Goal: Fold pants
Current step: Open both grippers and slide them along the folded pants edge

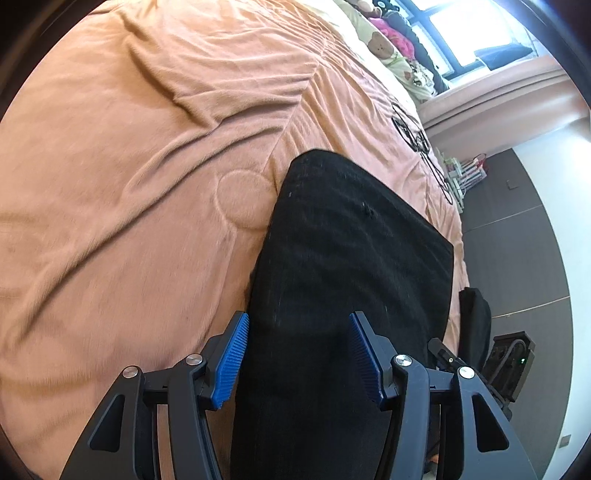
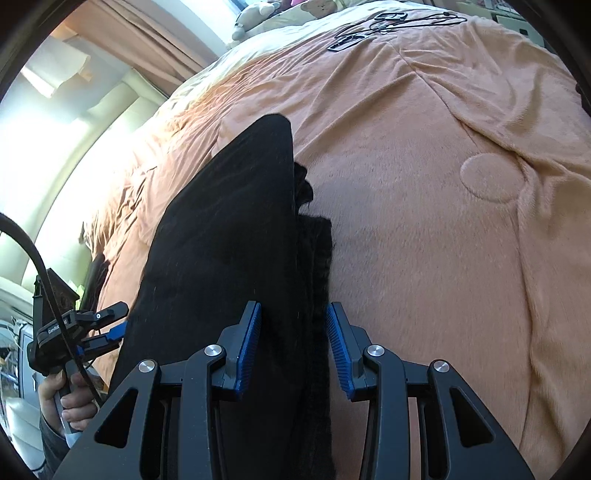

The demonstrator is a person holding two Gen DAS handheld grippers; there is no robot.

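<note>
A: Pants, black, straight ahead of the left gripper. They run forward from between its blue pads across the orange blanket. The far end sits flat, with a squared corner off to the right of the fingers.

B: And the jaws?

A: Wide apart. The cloth fills the gap between them, but neither pad presses on it as far as I can see.

B: Same story on the other side?

A: Close to it. The right gripper also has its fingers spread, with the pants passing between them. One broad layer rises ahead and to the left of that gripper, tapering to a point. A narrower dark strip lies just right of it, reaching forward from the right pad.

B: Touching the pad?

A: Cannot tell (the cloth is too dark to read at that edge).

B: What else is near?

A: In the right wrist view the left gripper shows far to the left, at the edge of the pants, gripped in a hand. Well beyond the pants, at the far end of the blanket, lie black cables. Beyond those, a stuffed toy.
</note>
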